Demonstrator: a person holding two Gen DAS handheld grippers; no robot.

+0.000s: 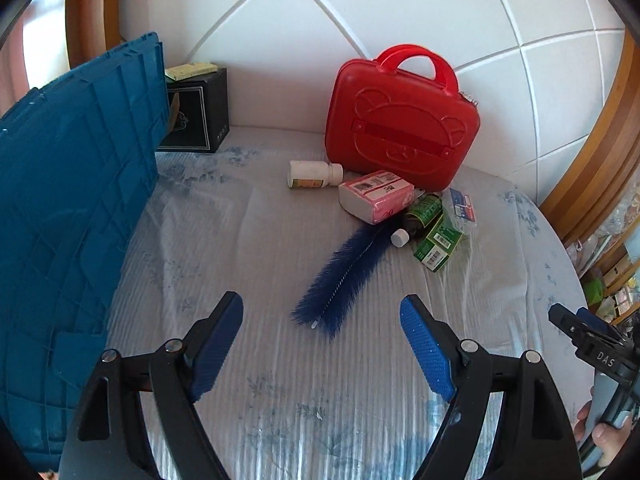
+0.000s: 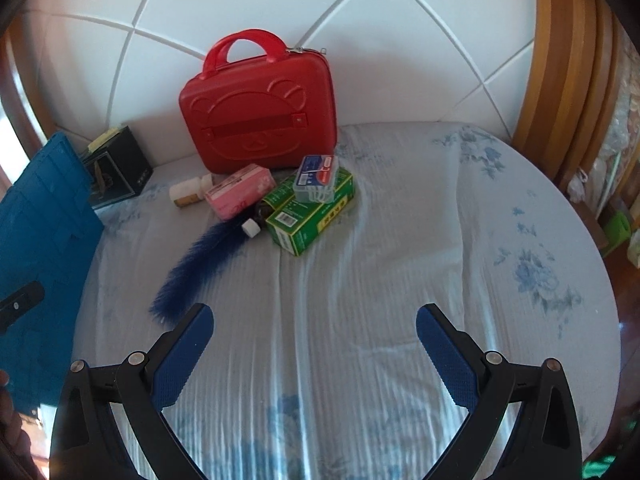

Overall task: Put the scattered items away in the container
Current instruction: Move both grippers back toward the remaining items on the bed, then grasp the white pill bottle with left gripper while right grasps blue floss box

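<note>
Both grippers hang over the pale floral bedsheet with nothing in them: the left gripper has its blue-padded fingers wide apart at the bottom of its view, and the right gripper is just as spread in its own. The clutter sits at centre frame, piled against the closed red hard-shell case with the bear face, which stands upright against the white padded headboard. There's the fluffy dark-blue bottle brush reaching down toward the left gripper, the white pill bottle on its side, the pink tissue pack, the green cartons and the clear plastic box with the blue-and-red label perched on top of them. Here's the trouble: the brush's far end is tucked under the pile, so a pull could drag the small brown bottle with the white cap along. That clear box looks ready to slide off. The pill bottle may roll when nudged. Soft bedding gives under a press, so a pinch may catch cloth. The big blue plastic crate at left frame crowds the left gripper's swing.
</note>
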